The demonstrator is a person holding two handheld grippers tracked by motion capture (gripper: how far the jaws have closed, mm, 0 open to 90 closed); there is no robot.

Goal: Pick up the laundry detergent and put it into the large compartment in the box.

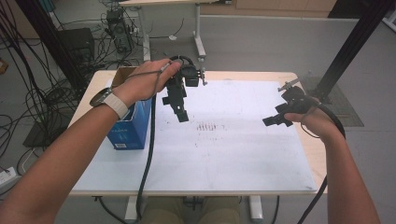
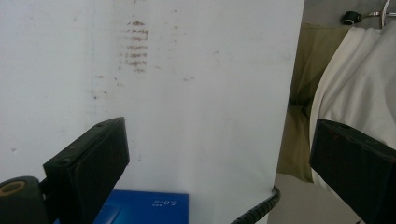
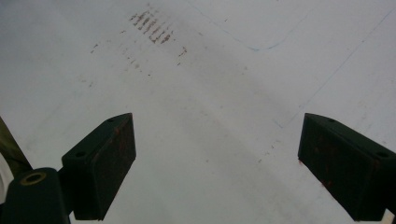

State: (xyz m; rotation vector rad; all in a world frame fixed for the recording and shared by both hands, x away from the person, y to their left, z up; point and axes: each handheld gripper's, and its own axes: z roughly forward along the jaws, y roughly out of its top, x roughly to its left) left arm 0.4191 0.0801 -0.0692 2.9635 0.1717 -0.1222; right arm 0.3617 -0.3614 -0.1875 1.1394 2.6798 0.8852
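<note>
My left gripper hangs above the back left part of the white mat, beside a blue box. In the left gripper view its jaws stand wide apart with nothing between them, over the mat and the blue box. My right gripper hovers over the mat's right side, pointing left. The right gripper view shows it open and empty above bare mat.
Reddish-brown smudges mark the mat's middle. The blue box has an open brown top and stands at the table's left edge. A black cable trails from the left gripper to the front edge. Tangled cables lie on the floor to the left.
</note>
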